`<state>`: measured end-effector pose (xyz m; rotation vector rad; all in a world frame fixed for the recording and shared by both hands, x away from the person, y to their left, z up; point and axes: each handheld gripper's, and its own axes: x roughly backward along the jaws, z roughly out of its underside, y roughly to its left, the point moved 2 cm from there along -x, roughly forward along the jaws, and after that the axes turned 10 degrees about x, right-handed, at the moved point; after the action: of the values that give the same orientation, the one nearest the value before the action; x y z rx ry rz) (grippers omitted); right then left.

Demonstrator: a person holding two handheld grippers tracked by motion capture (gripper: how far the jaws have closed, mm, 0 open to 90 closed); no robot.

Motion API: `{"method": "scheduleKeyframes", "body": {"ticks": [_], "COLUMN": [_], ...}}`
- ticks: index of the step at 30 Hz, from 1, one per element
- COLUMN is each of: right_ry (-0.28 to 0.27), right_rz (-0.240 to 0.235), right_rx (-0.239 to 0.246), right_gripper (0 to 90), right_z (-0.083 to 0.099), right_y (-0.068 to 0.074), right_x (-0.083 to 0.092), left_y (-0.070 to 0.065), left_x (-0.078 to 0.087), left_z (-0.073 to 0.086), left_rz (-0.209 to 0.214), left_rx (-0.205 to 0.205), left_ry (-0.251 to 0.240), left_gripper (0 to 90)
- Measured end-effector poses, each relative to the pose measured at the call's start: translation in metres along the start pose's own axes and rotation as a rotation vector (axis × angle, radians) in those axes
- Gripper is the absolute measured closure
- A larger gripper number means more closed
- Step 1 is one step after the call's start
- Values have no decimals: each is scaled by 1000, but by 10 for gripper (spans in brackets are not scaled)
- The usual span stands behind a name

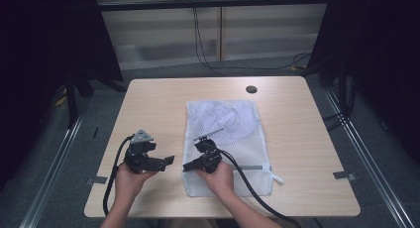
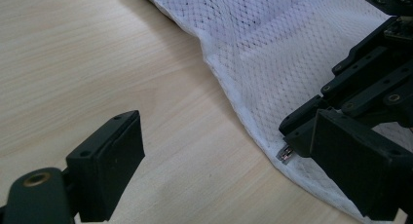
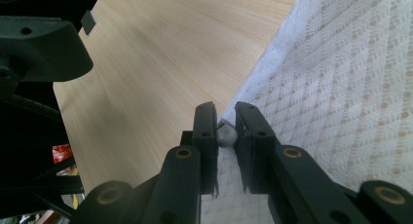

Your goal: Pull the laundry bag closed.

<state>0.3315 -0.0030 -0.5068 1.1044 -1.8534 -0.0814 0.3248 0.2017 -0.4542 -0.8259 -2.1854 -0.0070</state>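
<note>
Your right gripper (image 3: 226, 136) has its jaws pinching the small metal zipper pull (image 3: 226, 135) at the near-left edge of the mesh laundry bag (image 1: 225, 139); left gripper (image 1: 159, 162) jaws spread, empty. Bag's light, floppy, snaggy: grip the pull or hem. White netting, flat mid-table (image 1: 148, 104), clothes inside.

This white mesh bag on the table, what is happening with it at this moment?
A person works on the white mesh laundry bag, which lies flat on the wooden table, with a gripper in each hand. The right gripper has its fingers closed on a small metal zipper pull at the bag's left edge. The left gripper is open beside that edge, over bare table, and holds nothing. Something pale seems to lie inside the bag.
</note>
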Motion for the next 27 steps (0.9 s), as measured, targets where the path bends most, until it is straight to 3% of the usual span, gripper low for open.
{"method": "scheduleKeyframes", "body": {"ticks": [9, 11, 13, 16, 22, 27], "right_ry": [4, -4, -3, -6, -33, -56], "right_rz": [-5, -12, -26, -36, -42, -52], "right_rx": [4, 6, -6, -7, 1, -1], "right_gripper": [851, 860, 865, 866, 866, 866], "right_z": [0, -1, -2, -2, -4, -6], "right_y": [1, 1, 2, 1, 2, 1], "right_x": [0, 2, 5, 8, 18, 29], "left_y": [0, 0, -1, -2, -4, -11], "left_x": [0, 0, -2, -3, -4, -9], "left_z": [0, 0, 1, 1, 2, 5], "left_rz": [9, 20, 25, 49, 76, 120], "left_rx": [8, -3, 37, 48, 22, 47], "left_ry": [-2, 23, 30, 23, 49, 69], "left_gripper": [117, 118, 122, 120, 119, 119]}}
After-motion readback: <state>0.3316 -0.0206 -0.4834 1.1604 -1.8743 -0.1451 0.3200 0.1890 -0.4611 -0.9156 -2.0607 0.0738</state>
